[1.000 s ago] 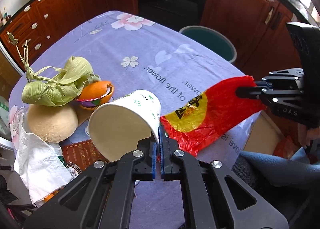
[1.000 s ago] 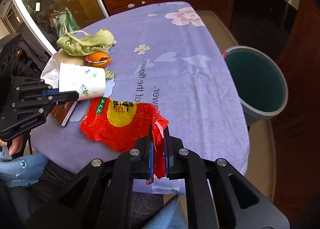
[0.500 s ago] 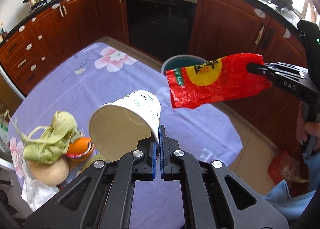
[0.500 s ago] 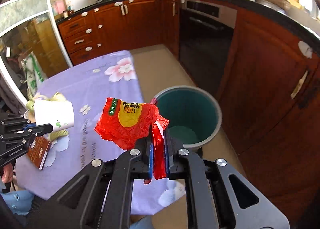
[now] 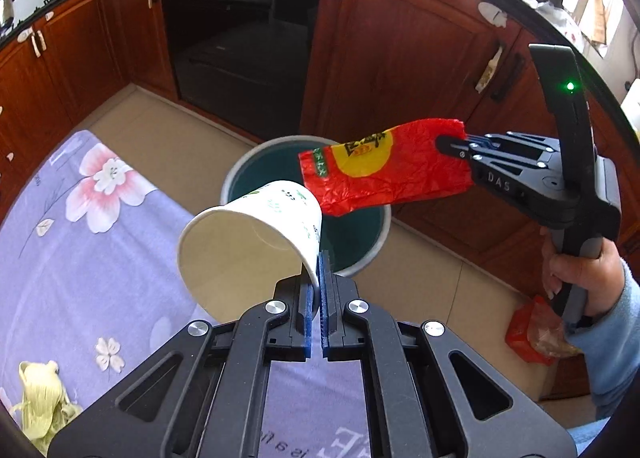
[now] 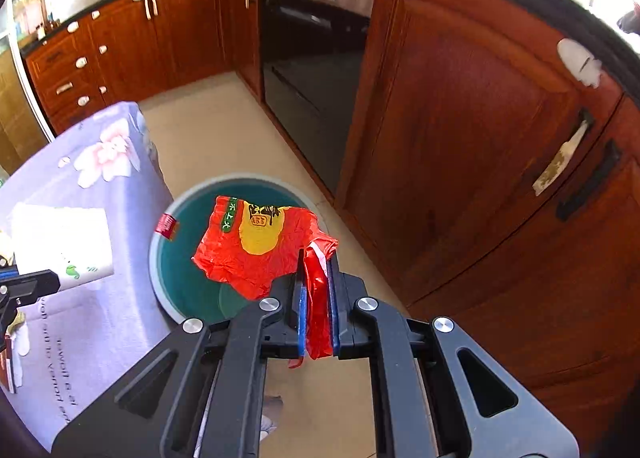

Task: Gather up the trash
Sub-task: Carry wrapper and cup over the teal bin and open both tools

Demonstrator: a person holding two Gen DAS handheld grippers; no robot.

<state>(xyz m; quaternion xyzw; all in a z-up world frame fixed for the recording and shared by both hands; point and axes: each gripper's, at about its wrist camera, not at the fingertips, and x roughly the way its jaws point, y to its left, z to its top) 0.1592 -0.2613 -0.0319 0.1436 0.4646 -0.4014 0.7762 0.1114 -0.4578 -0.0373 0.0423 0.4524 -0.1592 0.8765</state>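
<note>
My left gripper (image 5: pixel 322 262) is shut on the rim of a white paper cup (image 5: pixel 256 234), held on its side in the air near the table edge. My right gripper (image 6: pixel 316 262) is shut on a red and yellow snack bag (image 6: pixel 260 246), which hangs over the open teal trash bin (image 6: pixel 180 270) on the floor. In the left wrist view the bag (image 5: pixel 384 166) and the right gripper (image 5: pixel 452 144) are above the bin (image 5: pixel 356 246). The cup also shows in the right wrist view (image 6: pixel 64 246), held by the left gripper (image 6: pixel 56 283).
The table with a purple flowered cloth (image 5: pixel 80 242) is at the left, with green husk trash (image 5: pixel 40 402) on it. Wooden cabinets (image 6: pixel 460 138) and an oven (image 5: pixel 248 38) stand behind the bin. A red bag (image 5: pixel 532 334) lies on the floor at right.
Both grippers swung from over the table toward the bin. The snack bag is now lower, over the bin's opening, and the cup is closer to the bin.
</note>
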